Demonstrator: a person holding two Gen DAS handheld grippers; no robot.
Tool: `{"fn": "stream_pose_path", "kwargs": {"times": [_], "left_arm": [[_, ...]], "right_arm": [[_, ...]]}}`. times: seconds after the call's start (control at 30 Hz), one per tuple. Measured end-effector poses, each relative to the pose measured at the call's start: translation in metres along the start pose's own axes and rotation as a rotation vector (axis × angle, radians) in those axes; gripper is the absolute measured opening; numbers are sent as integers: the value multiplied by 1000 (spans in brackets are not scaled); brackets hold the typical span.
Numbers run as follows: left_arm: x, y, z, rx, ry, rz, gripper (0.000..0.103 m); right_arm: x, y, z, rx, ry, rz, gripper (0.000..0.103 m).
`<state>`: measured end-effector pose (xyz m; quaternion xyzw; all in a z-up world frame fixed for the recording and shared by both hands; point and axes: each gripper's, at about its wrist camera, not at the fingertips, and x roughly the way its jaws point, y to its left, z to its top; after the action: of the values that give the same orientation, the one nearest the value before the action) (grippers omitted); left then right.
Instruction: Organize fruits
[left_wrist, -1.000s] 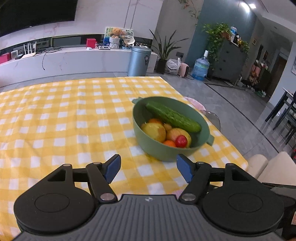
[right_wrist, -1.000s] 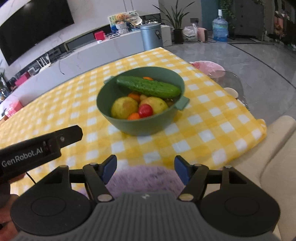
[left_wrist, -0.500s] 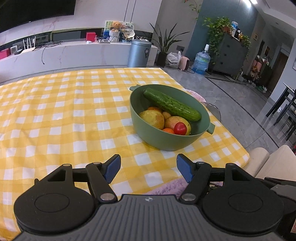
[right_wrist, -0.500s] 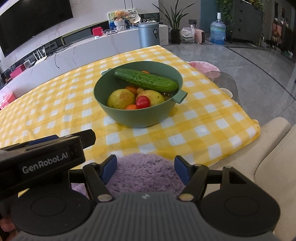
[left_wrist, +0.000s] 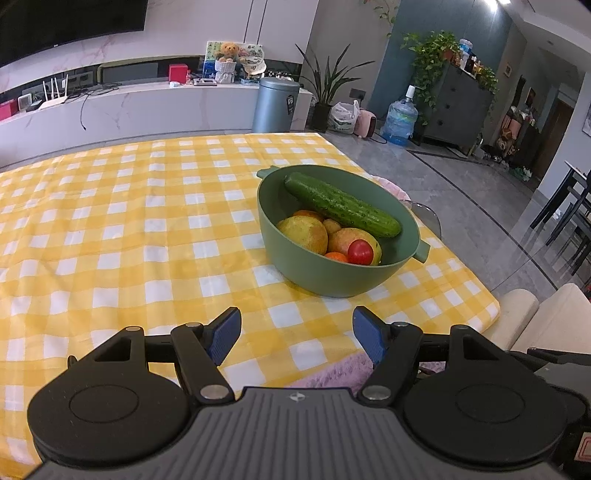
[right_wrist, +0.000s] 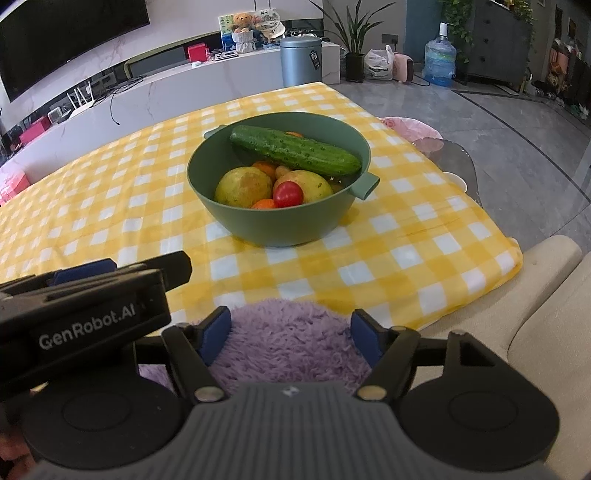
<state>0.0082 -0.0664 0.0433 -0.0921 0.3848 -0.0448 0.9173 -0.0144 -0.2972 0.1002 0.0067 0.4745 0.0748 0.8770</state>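
A green bowl (left_wrist: 291, 258) (right_wrist: 236, 218) stands on the yellow checked tablecloth near the table's right edge. A cucumber (left_wrist: 341, 210) (right_wrist: 295, 149) lies across the top of it. Below are a yellow-green pear (left_wrist: 303, 233) (right_wrist: 243, 186), a red tomato (left_wrist: 360, 252) (right_wrist: 288, 194), and orange fruits (right_wrist: 264, 204). My left gripper (left_wrist: 297, 334) is open and empty, above the table's near edge, short of the bowl. My right gripper (right_wrist: 290, 334) is open and empty, above a purple fluffy cushion, short of the table.
The purple cushion (right_wrist: 288, 343) lies at the table's front edge. A cream chair (right_wrist: 546, 325) stands at the right. The left gripper's body (right_wrist: 81, 321) shows at the left of the right wrist view. A counter and a bin (left_wrist: 275, 105) stand beyond the table.
Both grippers have drawn back and up from the bowl, staying open. The bowl and its fruits have not moved.
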Motion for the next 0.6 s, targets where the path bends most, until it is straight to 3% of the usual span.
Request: {"fn": "stream_pose_path", "kwargs": {"times": [0.6], "left_arm": [[4, 1, -1, -25, 27, -34, 81]], "right_arm": [[2, 1, -1, -13, 14, 3, 71]]}}
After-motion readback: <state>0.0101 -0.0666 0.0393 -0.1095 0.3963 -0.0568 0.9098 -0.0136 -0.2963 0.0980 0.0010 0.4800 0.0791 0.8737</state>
